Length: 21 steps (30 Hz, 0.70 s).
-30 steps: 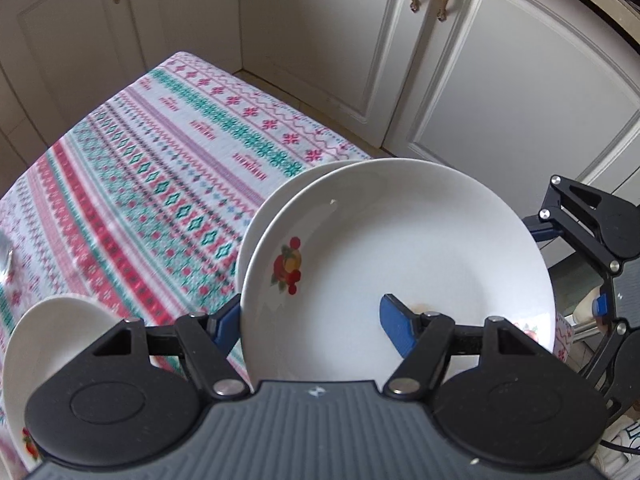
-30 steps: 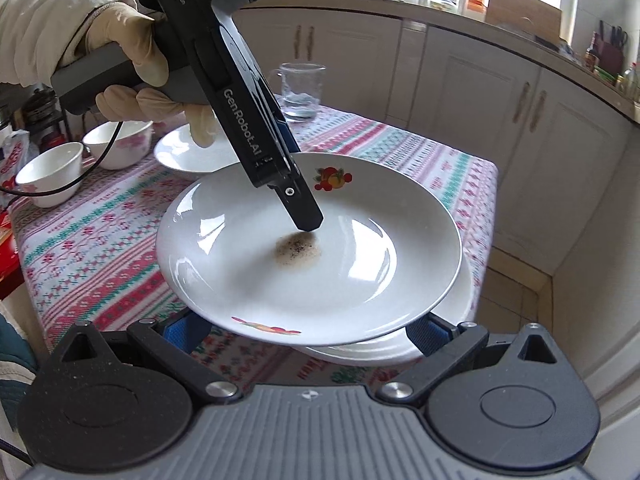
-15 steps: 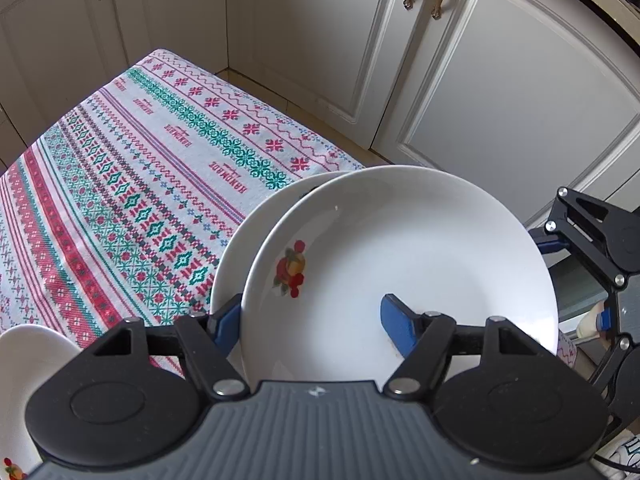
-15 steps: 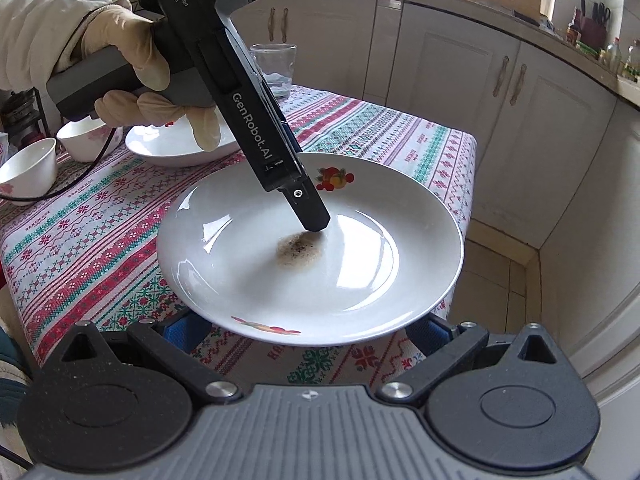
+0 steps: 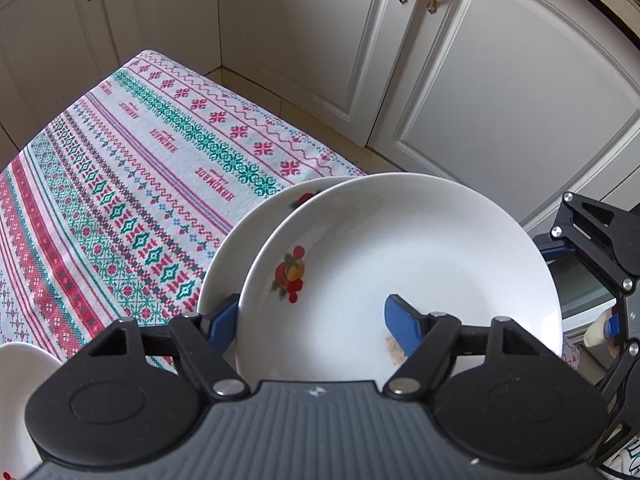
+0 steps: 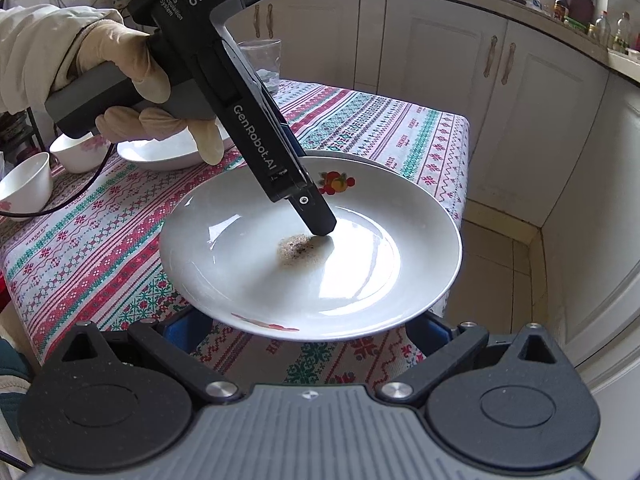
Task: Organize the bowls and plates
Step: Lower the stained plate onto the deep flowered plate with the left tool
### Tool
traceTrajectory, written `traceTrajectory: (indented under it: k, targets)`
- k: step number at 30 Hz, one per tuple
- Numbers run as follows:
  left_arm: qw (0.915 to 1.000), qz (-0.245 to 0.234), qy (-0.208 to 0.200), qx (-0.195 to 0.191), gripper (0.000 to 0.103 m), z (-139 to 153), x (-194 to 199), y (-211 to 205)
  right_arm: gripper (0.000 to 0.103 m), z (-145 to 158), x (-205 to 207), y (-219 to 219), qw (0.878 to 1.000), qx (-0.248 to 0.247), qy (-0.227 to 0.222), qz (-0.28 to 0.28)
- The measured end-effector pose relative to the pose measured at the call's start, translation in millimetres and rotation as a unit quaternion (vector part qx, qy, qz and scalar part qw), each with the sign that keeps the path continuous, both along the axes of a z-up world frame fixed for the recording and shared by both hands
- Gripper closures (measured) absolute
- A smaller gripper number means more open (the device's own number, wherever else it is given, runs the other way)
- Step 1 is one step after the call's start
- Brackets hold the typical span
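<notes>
A white plate with a fruit motif [image 5: 400,264] [image 6: 320,256] is held above the table corner. It has a brown crumb patch in its middle. My left gripper [image 5: 312,320] is shut on its rim, one blue finger [image 5: 400,330] on top and one [image 5: 220,318] under it. A second white plate [image 5: 240,248] lies on the tablecloth below, only its far rim showing in the right wrist view [image 6: 360,158]. My right gripper [image 6: 308,328] is open, its blue fingers [image 6: 186,326] wide apart under the plate's near rim.
The patterned tablecloth [image 5: 120,200] covers the table. A white dish [image 6: 160,152], two small bowls [image 6: 24,184] [image 6: 78,154] and a glass [image 6: 262,62] stand at the far left. White cabinets [image 6: 520,100] and tiled floor [image 6: 496,248] surround the table corner.
The held plate has shifted over the table corner relative to the plate below, which now shows further to the left beneath it. My right gripper stays open under the rim.
</notes>
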<state>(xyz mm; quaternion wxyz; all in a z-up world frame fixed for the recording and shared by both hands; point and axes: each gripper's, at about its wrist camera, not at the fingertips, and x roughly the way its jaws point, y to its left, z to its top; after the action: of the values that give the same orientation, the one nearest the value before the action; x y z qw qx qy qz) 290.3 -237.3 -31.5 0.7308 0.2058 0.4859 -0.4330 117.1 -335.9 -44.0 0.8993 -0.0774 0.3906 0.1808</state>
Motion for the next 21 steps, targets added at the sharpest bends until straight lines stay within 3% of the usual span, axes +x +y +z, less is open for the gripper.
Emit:
traceTrajectory:
  k: [21]
  targets:
    - [0.9997, 0.009, -0.021, 0.006, 0.025, 11.2, -3.4, 10.2, 0.000, 4.2, -2.9, 0.1, 1.000, -0.006, -0.008, 0.000]
